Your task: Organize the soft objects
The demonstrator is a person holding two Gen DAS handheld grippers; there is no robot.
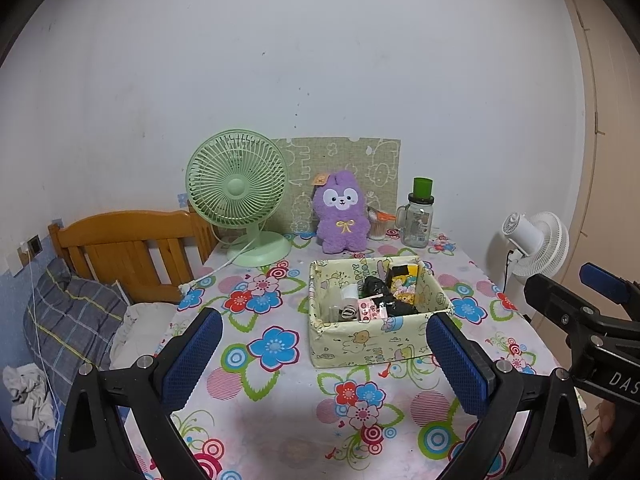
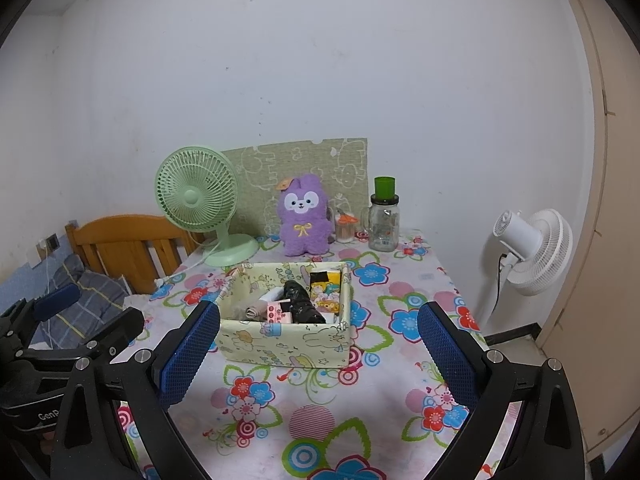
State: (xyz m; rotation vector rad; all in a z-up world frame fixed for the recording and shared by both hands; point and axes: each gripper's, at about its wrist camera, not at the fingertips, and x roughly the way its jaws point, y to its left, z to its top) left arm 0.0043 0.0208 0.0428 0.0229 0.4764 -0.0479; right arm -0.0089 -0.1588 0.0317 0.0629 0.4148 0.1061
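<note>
1. Left gripper (image 1: 324, 360): fingers spread wide, grasping nothing, above the floral table (image 1: 280, 420).
2. Right gripper (image 2: 318, 354): likewise released and empty.
3. Fabric box (image 1: 372, 340): just ahead between the left fingers, holding small items.
4. Purple plush (image 1: 341, 212): upright well beyond the fingertips, against the wall; judged the likely pickup.

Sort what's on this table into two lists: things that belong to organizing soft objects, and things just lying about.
Likely for the job:
purple plush toy
fabric storage box
left gripper, open
right gripper, open

Just lying about:
green desk fan
glass jar with green lid
small cup holding scissors
white standing fan
</note>
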